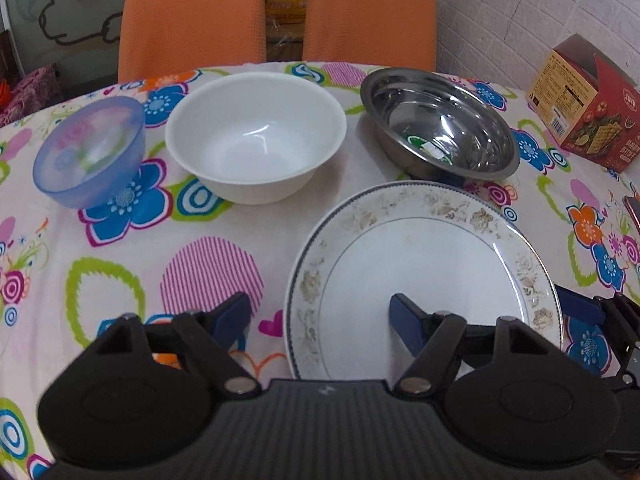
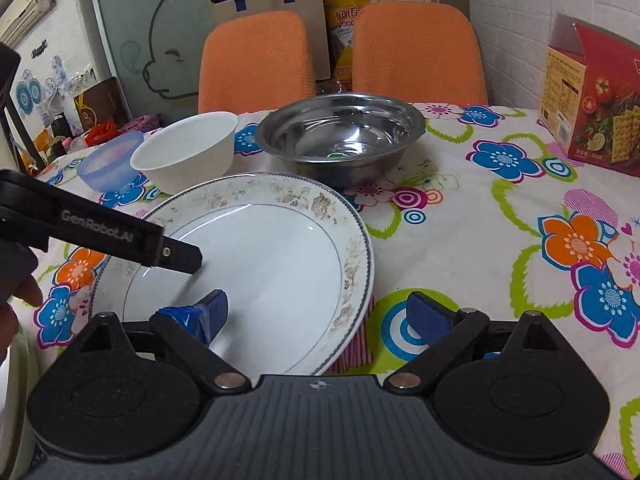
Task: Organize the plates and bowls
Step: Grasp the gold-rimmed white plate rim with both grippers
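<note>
A white plate with a faded floral rim [image 1: 420, 264] [image 2: 256, 256] lies on the flowered tablecloth nearest me. My left gripper [image 1: 320, 316] is open and straddles the plate's left rim, its right finger [image 1: 404, 320] over the plate. My right gripper [image 2: 320, 312] is open across the plate's right rim, with its left finger [image 2: 212, 312] above the plate. Behind the plate stand a blue translucent bowl [image 1: 88, 152] [image 2: 110, 164], a white bowl [image 1: 256, 136] [image 2: 188, 152] and a steel bowl [image 1: 440, 124] [image 2: 340, 136].
A red cracker box [image 1: 584, 104] [image 2: 592, 100] stands at the table's right. Two orange chairs [image 1: 192, 16] [image 2: 256, 60] sit behind the far edge. The left gripper's black arm [image 2: 100, 232] reaches over the plate in the right wrist view.
</note>
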Motion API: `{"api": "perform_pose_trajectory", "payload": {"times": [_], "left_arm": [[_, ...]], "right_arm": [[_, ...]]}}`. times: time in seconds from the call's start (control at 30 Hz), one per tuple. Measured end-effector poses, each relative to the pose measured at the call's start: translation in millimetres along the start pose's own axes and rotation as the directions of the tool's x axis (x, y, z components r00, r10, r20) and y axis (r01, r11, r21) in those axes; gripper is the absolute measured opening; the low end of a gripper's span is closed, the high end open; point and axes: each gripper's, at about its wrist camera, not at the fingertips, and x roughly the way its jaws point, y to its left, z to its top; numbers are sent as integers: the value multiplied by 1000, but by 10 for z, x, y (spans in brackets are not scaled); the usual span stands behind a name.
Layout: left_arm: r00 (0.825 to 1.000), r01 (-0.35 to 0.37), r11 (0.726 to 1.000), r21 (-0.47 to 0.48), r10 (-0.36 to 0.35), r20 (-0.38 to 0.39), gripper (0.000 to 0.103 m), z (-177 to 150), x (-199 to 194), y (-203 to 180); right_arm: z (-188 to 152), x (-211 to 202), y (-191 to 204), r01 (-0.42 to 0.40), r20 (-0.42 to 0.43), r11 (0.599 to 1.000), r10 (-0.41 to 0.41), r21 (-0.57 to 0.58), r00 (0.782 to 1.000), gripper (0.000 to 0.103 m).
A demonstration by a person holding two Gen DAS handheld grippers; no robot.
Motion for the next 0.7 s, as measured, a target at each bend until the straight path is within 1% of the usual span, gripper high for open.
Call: {"api": "perform_pose_trajectory", "payload": {"times": [0.03, 0.1, 0.17, 0.23, 0.27, 0.3, 0.37, 0.43, 0.47, 0.5, 0.57, 0.7], "left_arm": [[1000, -11, 1000, 12, 11, 3, 71, -9, 6, -23], [1000, -6, 1000, 15, 6, 8, 70, -27, 0, -39], [1000, -9, 1000, 16, 9, 16, 69, -49, -12, -37], [1000, -15, 1000, 19, 15, 27, 67, -77, -32, -48], [999, -14, 1000, 19, 13, 31, 61, -87, -43, -59], [999, -6, 1000, 23, 6, 34, 53, -95, -58, -77], [1000, -10, 1000, 25, 9, 29, 52, -97, -70, -113], [1000, -1, 1000, 14, 0, 22, 49, -98, -80, -104], [1000, 8, 1000, 9, -8, 22, 44, -115, -111, -96], [1000, 10, 1000, 10, -11, 28, 43, -129, -146, -95], [999, 13, 1000, 18, -14, 44, 43, -161, -234, -100], [998, 10, 1000, 17, -11, 67, 42, -224, -374, -84]], "right_arm": [[-15, 2, 44, 1, -1, 1000, -1, -17, 1000, 85], [-59, 3, 133, 3, 3, 998, -3, -59, 1000, 85], [-109, -23, 202, -9, 14, 998, 10, -67, 1000, 85], [-141, -38, 282, -16, 13, 997, 17, -76, 1000, 85], [-149, -39, 310, -2, 16, 998, 3, -69, 1000, 85], [-146, -38, 326, 8, 18, 998, -7, -59, 1000, 85], [-123, -22, 347, 29, 18, 999, -28, -45, 999, 85], [-90, -30, 345, 34, 9, 999, -34, 7, 999, 85], [-81, -52, 334, 25, 12, 999, -26, 34, 1000, 85], [-74, -79, 331, 17, 23, 999, -18, 42, 1000, 85], [-69, -138, 381, 25, 45, 1000, -26, 10, 999, 85], [-84, -230, 456, 28, 73, 1000, -27, -9, 997, 85]]}}
